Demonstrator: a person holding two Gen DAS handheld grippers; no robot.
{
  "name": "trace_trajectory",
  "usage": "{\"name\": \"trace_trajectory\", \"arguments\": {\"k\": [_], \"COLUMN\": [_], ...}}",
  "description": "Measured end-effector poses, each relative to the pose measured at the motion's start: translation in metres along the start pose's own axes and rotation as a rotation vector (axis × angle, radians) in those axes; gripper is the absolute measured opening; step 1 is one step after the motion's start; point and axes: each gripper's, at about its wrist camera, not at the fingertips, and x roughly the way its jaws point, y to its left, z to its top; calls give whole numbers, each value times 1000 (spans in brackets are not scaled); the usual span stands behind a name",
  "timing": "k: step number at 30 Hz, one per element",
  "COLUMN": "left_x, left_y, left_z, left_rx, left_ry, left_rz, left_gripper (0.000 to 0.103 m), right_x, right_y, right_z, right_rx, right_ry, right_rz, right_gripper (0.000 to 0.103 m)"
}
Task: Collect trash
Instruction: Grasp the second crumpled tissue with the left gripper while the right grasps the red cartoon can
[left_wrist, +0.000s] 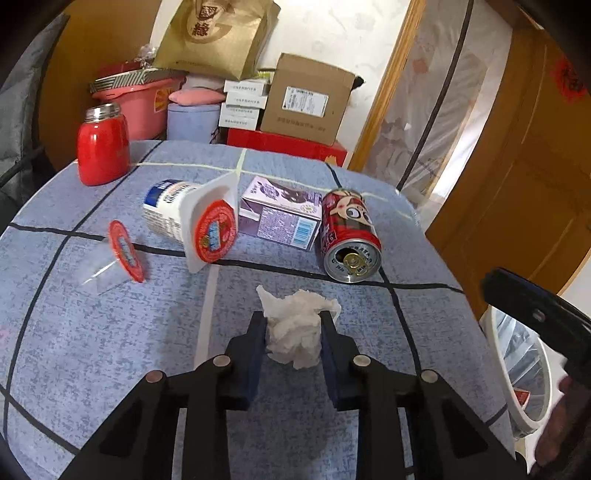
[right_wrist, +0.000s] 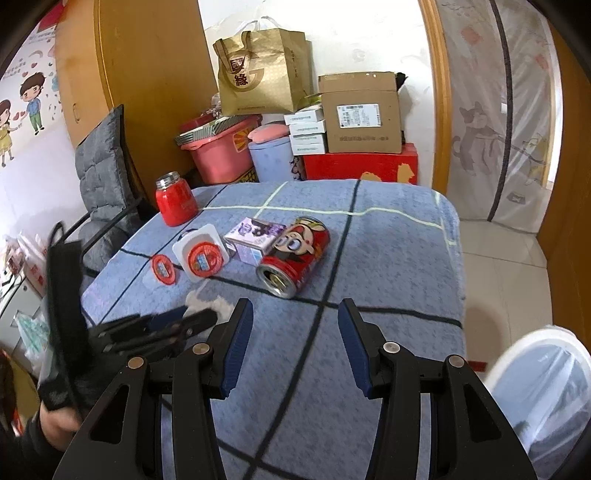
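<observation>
A crumpled white tissue (left_wrist: 295, 332) lies on the blue checked tablecloth (left_wrist: 110, 350), and my left gripper (left_wrist: 293, 318) is shut on it, a blue pad pressing each side. In the right wrist view the left gripper (right_wrist: 184, 321) reaches in from the left over the tissue (right_wrist: 199, 301). My right gripper (right_wrist: 295, 308) hovers open above the cloth with nothing between its fingers. Beyond lie a red can (left_wrist: 349, 236) on its side, a purple carton (left_wrist: 280, 218), a tipped white yoghurt cup (left_wrist: 173, 210) and a clear cup with a red lid (left_wrist: 125, 251).
A white bin with a plastic liner (right_wrist: 546, 369) stands on the floor off the table's right edge. A red flask (left_wrist: 102, 147) stands upright at the table's far left. Boxes, a pink tub and a gold bag are stacked behind; a grey padded chair (right_wrist: 99, 177) stands on the left.
</observation>
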Motion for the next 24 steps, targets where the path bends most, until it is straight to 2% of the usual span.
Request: {"name": "trace_trajectory", "arguments": {"k": [2, 4, 10, 17, 24], "left_x": [-6, -11, -26, -35, -35], "left_y": [4, 8, 24, 43, 47], "left_z": [-2, -2, -2, -2, -3], "left_rx": [-8, -10, -29, -60, -66], "left_ry": [-11, -22, -61, -82, -82], "left_rz": [-10, -14, -14, -7, -17], "left_gripper": [27, 27, 27, 27, 27], "right_x": [11, 21, 60, 94, 116], "right_y": [3, 8, 19, 21, 18], "right_z": [5, 8, 15, 22, 24], "right_rx": [1, 2, -5, 51, 81], "right_ry": [9, 20, 60, 78, 86], "right_rz": [4, 6, -8, -29, -101], "right_gripper": [52, 59, 60, 60, 60]}}
